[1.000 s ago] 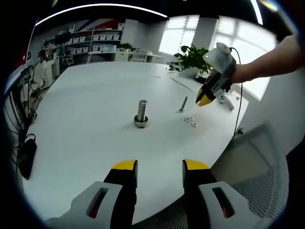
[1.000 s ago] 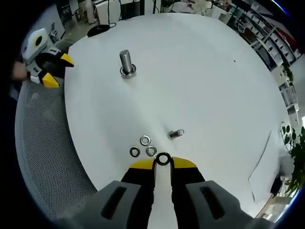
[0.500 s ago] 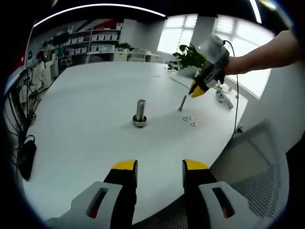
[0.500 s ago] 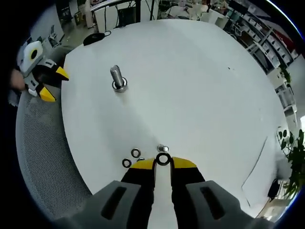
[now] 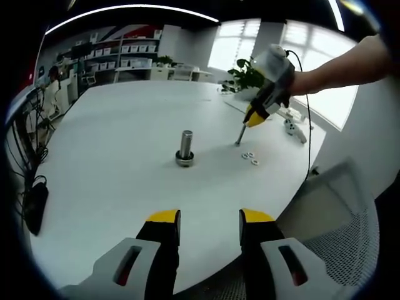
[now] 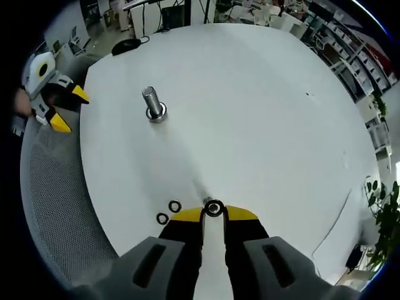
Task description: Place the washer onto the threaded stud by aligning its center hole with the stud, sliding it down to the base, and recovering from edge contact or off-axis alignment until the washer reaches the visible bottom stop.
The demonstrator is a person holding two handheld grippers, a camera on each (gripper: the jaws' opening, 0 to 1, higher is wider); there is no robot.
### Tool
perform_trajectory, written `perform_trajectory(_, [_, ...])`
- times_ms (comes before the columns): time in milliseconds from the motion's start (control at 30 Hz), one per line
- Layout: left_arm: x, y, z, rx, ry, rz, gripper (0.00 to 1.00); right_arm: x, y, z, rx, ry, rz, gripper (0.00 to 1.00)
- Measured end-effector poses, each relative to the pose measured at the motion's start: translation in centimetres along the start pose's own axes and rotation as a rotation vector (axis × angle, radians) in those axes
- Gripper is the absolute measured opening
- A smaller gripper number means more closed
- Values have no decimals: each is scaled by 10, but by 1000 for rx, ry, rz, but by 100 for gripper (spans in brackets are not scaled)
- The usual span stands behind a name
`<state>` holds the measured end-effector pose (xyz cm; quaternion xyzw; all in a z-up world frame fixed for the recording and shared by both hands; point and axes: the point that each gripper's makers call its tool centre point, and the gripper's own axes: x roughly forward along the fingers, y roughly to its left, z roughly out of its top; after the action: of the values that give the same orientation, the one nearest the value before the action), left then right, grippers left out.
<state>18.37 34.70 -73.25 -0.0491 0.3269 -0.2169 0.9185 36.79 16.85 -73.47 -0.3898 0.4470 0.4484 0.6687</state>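
Observation:
A steel threaded stud stands upright on its round base in the middle of the white round table; the right gripper view has this stud far ahead on the left. My right gripper is shut on a small dark washer, pinched on edge between the yellow tips. In the left gripper view that right gripper hangs in the air to the right of the stud, above a loose bolt. My left gripper stands open near the table's edge, holding nothing.
Loose washers lie on the table right of the stud, two of them just left of my right jaws. A grey mesh chair stands by the table's edge. A black object lies at the far left. A potted plant stands behind.
My right gripper has carried the washer up and inward over the table, nearer the stud; the loose bolt is now hidden under its jaws. The left gripper has stayed still.

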Motion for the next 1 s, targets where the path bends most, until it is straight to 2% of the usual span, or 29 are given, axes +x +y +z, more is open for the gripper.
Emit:
perform_trajectory(633, [0, 1, 0, -3, 2, 2, 35, 8, 1, -3, -7, 23, 20, 14])
perform_trajectory(1000, [0, 0, 0, -6, 3, 0, 35, 20, 3, -7, -7, 44, 40, 14])
